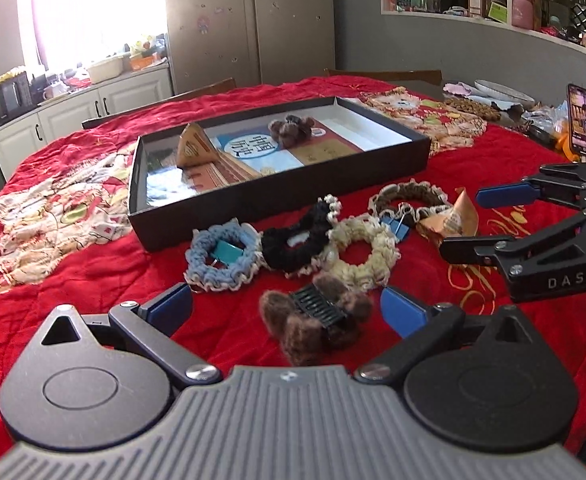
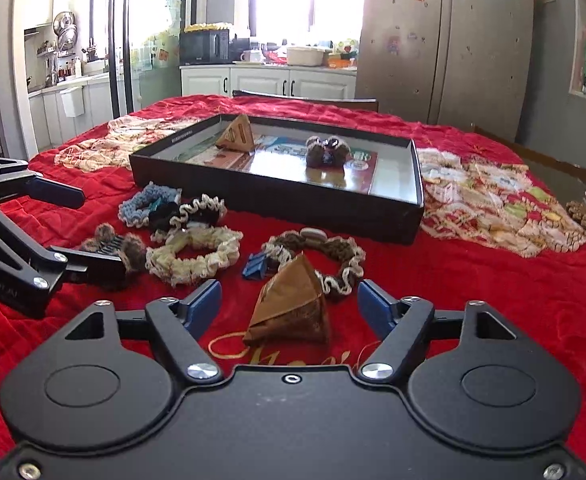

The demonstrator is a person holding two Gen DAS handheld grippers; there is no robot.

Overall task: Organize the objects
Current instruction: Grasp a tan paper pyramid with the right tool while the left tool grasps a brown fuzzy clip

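we hold our left hand-held gripper (image 1: 287, 306) spread wide, its blue fingers on either side of the furry brown hair claw (image 1: 313, 322) lying on the red tabletop cloth (image 1: 93, 272). our right hand-held gripper (image 2: 289, 300) is equally agape around the brown pyramid packet (image 2: 293, 308). four scrunchies lie between us and the black tray (image 2: 277, 200), which holds another packet (image 2: 237, 134) and a fuzzy clip (image 2: 327, 150).
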